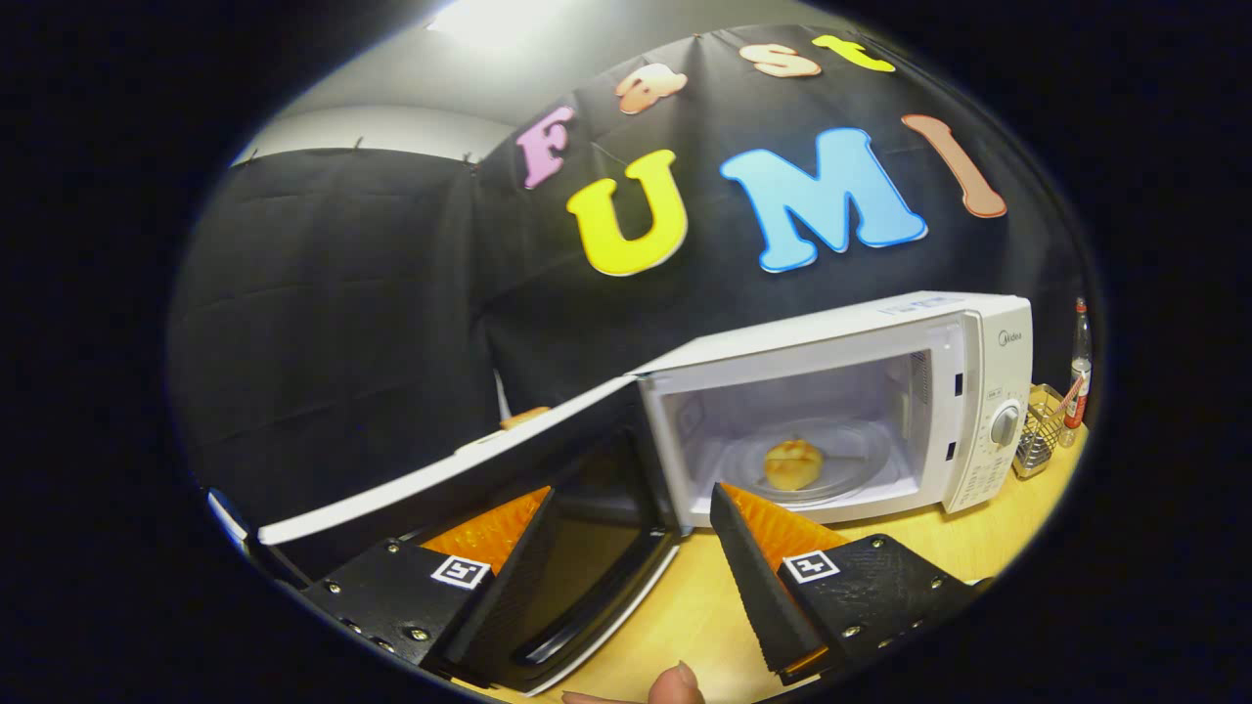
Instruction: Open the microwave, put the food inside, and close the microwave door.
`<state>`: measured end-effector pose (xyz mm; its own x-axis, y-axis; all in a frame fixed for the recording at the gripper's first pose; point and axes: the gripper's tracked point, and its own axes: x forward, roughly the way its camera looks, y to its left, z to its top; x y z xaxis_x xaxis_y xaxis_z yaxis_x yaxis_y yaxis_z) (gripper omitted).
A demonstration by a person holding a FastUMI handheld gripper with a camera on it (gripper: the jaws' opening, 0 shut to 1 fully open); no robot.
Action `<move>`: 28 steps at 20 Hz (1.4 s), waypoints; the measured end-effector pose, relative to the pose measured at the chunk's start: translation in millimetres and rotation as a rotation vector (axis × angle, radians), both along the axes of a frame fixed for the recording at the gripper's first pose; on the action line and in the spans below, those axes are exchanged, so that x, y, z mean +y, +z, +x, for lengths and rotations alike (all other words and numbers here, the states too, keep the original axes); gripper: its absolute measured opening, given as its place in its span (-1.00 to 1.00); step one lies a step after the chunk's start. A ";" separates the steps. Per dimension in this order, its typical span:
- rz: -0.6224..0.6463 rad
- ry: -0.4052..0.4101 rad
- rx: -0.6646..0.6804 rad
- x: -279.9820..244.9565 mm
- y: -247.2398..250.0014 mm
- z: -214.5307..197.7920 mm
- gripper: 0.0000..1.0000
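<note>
I see the bun [793,463] already inside the microwave [978,391]; my tongs [626,548] are spread, empty; only the door [440,479] needs shutting.

"Midea" brand mark on the microwave [978,391] control panel's top corner

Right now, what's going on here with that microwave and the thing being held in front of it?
A person, whose fingertip shows at the bottom, holds a two-finger gripper in front of a white microwave on a wooden table. The microwave door hangs wide open, and a bread roll already sits on the glass plate inside. The gripper is open and holds nothing; one finger lies against the inner side of the door. Closing the door is what's left.
</note>
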<state>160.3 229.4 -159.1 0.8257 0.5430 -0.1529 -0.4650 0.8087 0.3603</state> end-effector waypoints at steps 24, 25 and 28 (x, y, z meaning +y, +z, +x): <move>-0.154 0.094 -0.087 156.2 -15.6 -114.7 -0.78; -0.190 0.073 -0.104 149.8 -16.3 -115.0 -0.98; -0.286 0.029 -0.119 119.5 -24.5 -114.8 -0.98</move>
<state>45.5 348.9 -183.7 0.8320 0.5152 -0.2058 -0.5144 0.8553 0.0621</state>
